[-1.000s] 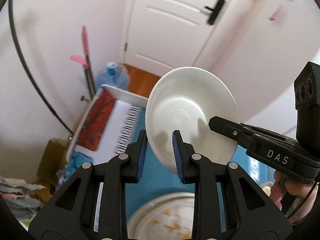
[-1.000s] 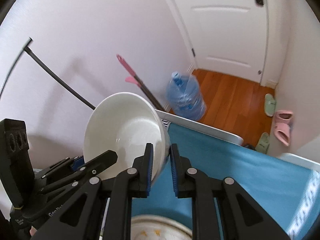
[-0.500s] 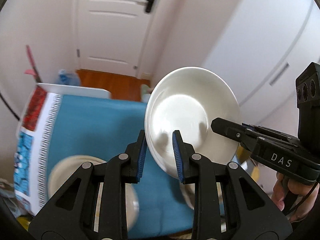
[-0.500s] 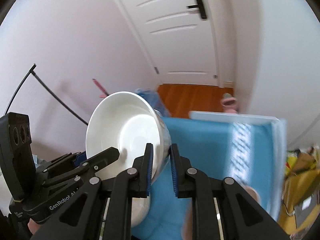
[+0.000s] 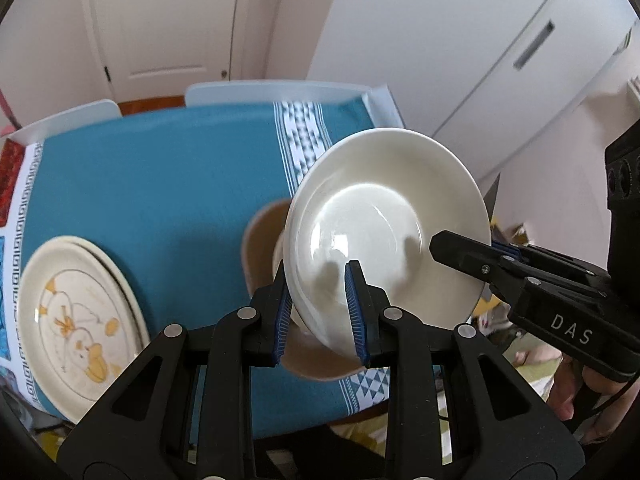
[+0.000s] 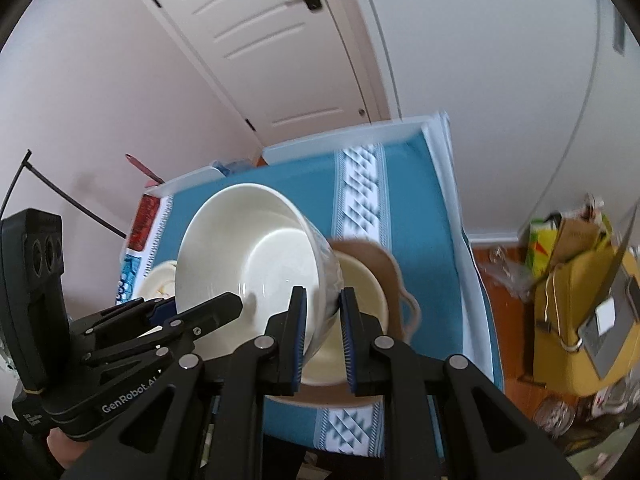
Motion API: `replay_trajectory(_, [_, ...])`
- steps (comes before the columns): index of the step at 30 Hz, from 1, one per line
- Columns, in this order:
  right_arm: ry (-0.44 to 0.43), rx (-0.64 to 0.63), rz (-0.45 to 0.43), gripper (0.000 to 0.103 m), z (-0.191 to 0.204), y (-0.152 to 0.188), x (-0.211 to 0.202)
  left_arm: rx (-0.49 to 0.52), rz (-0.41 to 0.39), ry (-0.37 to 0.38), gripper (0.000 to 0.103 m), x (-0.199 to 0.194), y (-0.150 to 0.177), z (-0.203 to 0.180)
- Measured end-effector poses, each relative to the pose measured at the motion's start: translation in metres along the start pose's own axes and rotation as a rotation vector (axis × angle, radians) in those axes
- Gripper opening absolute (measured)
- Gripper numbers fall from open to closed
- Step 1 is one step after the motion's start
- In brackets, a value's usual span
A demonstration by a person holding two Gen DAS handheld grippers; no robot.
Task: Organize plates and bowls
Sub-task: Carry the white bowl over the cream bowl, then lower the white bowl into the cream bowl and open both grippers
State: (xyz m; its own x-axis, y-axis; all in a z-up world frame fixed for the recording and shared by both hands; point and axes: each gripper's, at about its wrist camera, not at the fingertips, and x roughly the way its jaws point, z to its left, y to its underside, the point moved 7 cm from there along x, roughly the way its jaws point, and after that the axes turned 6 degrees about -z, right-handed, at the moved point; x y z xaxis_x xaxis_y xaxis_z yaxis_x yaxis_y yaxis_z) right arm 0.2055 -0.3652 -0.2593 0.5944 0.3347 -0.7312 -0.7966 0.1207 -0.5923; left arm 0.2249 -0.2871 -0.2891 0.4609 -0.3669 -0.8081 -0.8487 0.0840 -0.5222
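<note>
A white bowl (image 5: 384, 232) is held in the air, tilted, by both grippers. My left gripper (image 5: 320, 308) is shut on its near rim. My right gripper (image 6: 323, 334) is shut on the opposite rim of the bowl (image 6: 256, 256) and shows at the right of the left wrist view (image 5: 480, 256). Below the bowl a brown dish (image 6: 384, 268) with a cream bowl (image 6: 362, 300) in it sits on the blue tablecloth (image 5: 160, 184). A stack of cream plates with a duck drawing (image 5: 76, 312) lies at the table's left.
The table's near edge (image 5: 320, 412) is close below the grippers. A white door (image 6: 280, 48) and pale walls stand behind the table. Yellow bags and clutter (image 6: 580, 288) lie on the floor to the right.
Both grippers have swung with the white bowl toward the table's right part, over the brown dish. The camera views now look down on the table instead of at the door.
</note>
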Motion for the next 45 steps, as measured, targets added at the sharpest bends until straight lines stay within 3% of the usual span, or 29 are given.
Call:
replay_trajectory(12, [0.085,0.024,-0.012,0.015,-0.020,0.021,0.016,0.107,0.118,-0.067,0.023,0.035,0.021,0.000])
replay_trajectory(28, [0.205,0.079,-0.028,0.015,-0.018,0.032,0.024,0.306,0.171,-0.188,0.024,0.045,0.020,0.000])
replay_trajectory(38, [0.198,0.123,-0.030,0.016,-0.018,0.032,0.021,0.306,0.172,-0.179,0.024,0.043,0.017,0.002])
replay_trajectory(45, [0.122,0.118,-0.071,0.016,-0.015,0.019,-0.007,0.252,0.091,-0.155,0.024,0.012,-0.001,0.004])
